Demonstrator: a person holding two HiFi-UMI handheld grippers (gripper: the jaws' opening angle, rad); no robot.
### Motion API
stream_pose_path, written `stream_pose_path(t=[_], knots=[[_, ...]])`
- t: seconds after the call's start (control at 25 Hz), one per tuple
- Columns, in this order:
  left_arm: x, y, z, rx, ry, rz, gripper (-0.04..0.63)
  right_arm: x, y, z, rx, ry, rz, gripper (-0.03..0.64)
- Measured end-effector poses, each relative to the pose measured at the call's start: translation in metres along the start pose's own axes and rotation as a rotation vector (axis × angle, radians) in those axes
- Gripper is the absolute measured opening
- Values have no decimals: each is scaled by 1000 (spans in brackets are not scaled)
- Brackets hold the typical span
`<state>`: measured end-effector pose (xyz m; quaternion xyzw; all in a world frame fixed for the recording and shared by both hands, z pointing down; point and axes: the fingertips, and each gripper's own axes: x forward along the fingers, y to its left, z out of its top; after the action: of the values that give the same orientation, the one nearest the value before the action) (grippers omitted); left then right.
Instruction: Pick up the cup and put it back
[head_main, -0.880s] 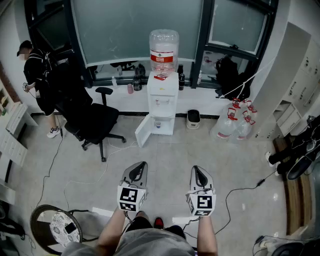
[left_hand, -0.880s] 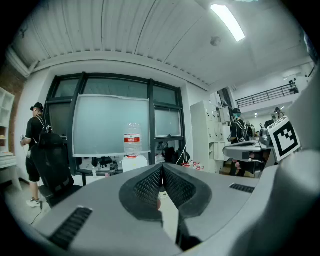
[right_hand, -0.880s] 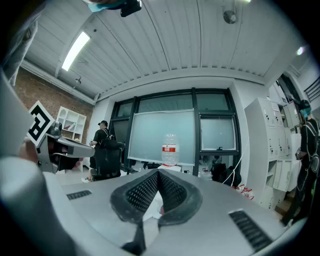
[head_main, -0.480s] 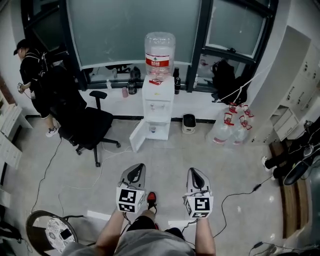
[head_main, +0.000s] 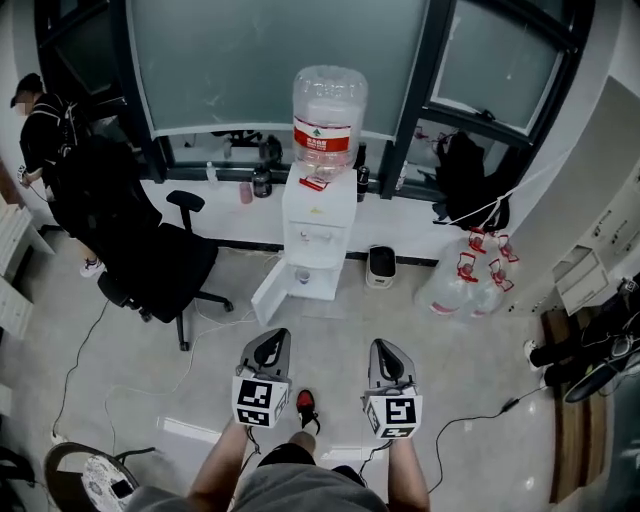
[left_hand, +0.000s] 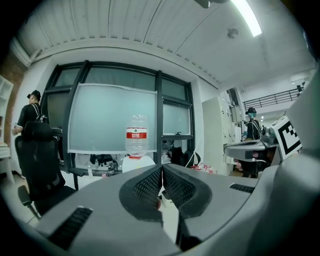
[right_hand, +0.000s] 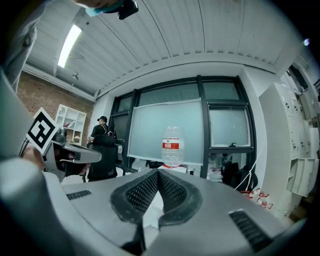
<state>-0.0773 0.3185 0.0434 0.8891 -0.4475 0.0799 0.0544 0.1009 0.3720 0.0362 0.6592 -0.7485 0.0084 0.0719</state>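
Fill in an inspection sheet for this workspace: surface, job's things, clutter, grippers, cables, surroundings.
Surface: pale, glossy tiled floor.
Job's things: no cup made out for certain; a small thing sits in the open cabinet of the dispenser, too small to tell.
Clutter: pink container and dark bottles on the sill; water jugs; bag; bin.
Grippers: left gripper shut, empty; right gripper shut, empty; side by side, facing the dispenser.
Cables: left cable and right cable on the floor.
Surroundings: frosted windows, chair, person far left.
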Motion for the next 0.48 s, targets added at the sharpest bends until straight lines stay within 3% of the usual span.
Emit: stream_pose_path(t=[0.24,0.48], knots=[[102,47,6,-33,20,30,23,121,-28,-3,1,16,64,11],[159,93,-9,-84,58,86,23,211,-31,-20,-1,66,137,11]])
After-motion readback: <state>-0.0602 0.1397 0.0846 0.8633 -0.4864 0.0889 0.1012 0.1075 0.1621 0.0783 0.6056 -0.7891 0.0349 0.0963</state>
